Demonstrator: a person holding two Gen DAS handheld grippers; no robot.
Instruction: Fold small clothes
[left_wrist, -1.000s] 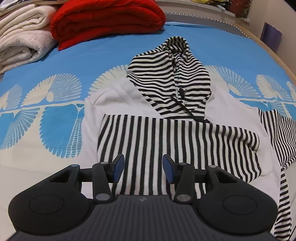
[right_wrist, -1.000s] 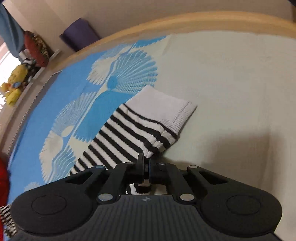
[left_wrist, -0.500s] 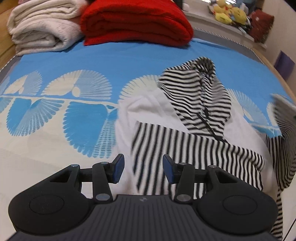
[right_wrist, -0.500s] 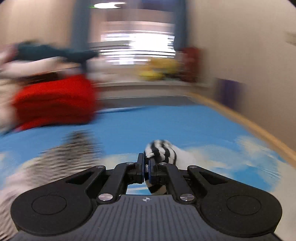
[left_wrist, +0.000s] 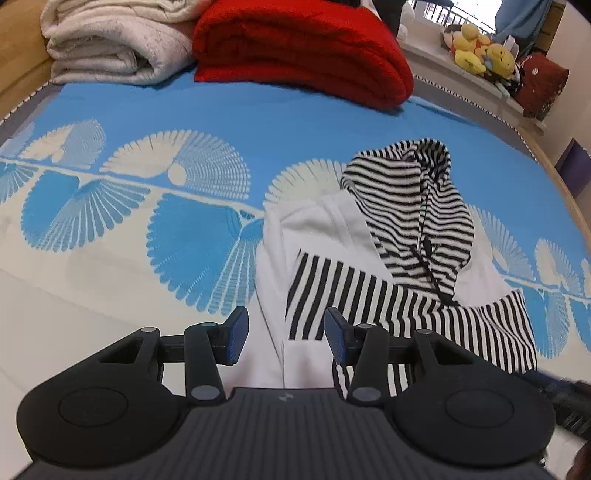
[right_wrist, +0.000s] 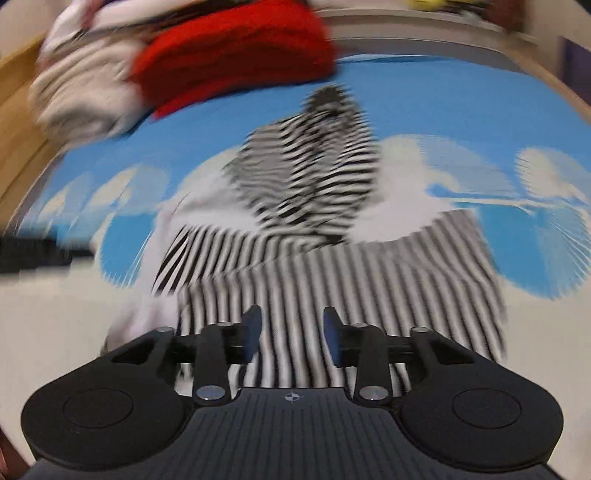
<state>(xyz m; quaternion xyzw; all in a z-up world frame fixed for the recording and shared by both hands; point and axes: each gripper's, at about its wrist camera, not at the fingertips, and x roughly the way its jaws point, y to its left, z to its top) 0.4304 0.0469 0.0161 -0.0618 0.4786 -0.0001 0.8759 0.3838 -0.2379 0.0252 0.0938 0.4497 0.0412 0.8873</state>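
Our right gripper (right_wrist: 291, 332) is opening, nothing pinched, over the black-and-white striped hooded top (left_wrist: 399, 266) on the blue fan-patterned bedspread (left_wrist: 221, 122); left gripper (left_wrist: 282, 334) gapes half-wide, empty. We should flatten the folded sleeve before continuing

so it's a small hooded sweatshirt (left_wrist: 388, 280), white with black stripes, lying flat on a blue and cream fan-print bedspread. the hood (left_wrist: 410, 199) has horizontal stripes and lies flopped over the white shoulder area, with a dark drawstring trailing down its opening. below that a striped panel (left_wrist: 424, 317) runs across the chest with vertical stripes, one sleeve looks folded in over it. the left side is plain white with a fold crease. the right wrist view is blurry but shows the same layout (right_wrist: 332, 258).
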